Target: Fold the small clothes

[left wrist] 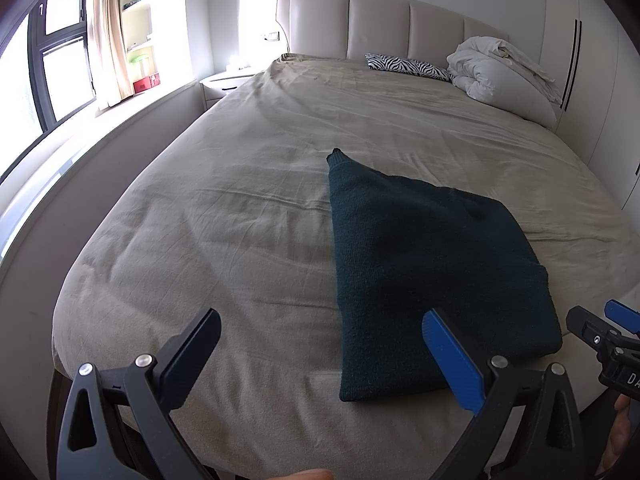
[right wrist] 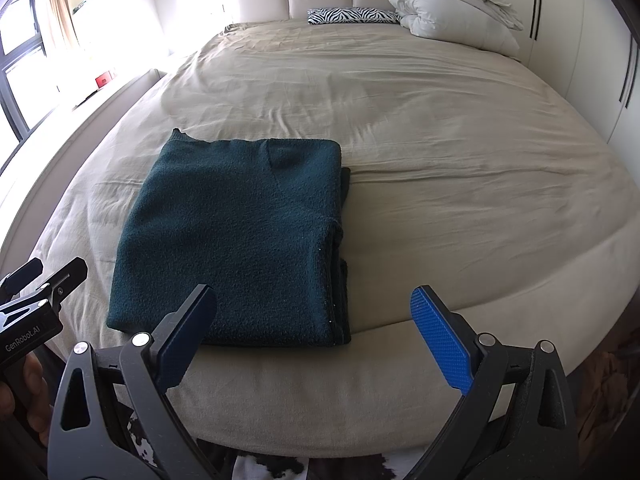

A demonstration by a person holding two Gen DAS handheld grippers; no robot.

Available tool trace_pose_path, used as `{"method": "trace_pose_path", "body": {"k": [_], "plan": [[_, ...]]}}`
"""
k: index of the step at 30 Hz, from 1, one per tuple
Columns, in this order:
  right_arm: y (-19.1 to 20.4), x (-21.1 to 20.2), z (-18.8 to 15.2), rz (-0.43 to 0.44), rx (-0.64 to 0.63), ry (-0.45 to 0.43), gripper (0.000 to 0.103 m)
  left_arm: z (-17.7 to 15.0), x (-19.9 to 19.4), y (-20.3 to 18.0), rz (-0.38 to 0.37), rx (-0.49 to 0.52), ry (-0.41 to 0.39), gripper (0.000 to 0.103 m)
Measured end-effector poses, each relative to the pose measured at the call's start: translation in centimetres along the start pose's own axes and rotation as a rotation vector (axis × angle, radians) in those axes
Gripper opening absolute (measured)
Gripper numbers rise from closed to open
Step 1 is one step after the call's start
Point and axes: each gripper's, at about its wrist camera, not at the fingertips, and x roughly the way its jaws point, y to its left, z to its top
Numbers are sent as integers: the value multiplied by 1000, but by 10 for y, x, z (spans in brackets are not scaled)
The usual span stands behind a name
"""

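Note:
A dark green knit sweater [left wrist: 416, 264] lies folded into a rough rectangle on the beige bed sheet [left wrist: 224, 216], near the foot edge. In the right wrist view the sweater [right wrist: 240, 240] shows stacked layers along its right side. My left gripper [left wrist: 322, 354] is open above the sheet at the garment's near left corner, holding nothing. My right gripper [right wrist: 314, 334] is open too, its left finger over the sweater's near edge, nothing between its fingers. Each gripper shows at the edge of the other's view: the right gripper [left wrist: 600, 332] and the left gripper [right wrist: 44, 280].
A zebra-print pillow [left wrist: 408, 66] and a bundled white duvet [left wrist: 504, 72] lie at the padded headboard [left wrist: 380, 24]. A window with a curtain [left wrist: 106, 32] and a ledge run along the left. White wardrobe doors [left wrist: 592, 80] stand on the right.

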Motion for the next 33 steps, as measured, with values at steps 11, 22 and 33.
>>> {"method": "trace_pose_path", "body": {"k": [11,22,33], "plan": [[-1,2,-2,2,1,4,99,-4,2,3,1,-1,3,103],[-2,3,-2,5,2,8,99,-5,3,4,-5,0,11,103],[-4,5,-2,12,8,20,99,-3,3,7,-8,10,12,103]]}}
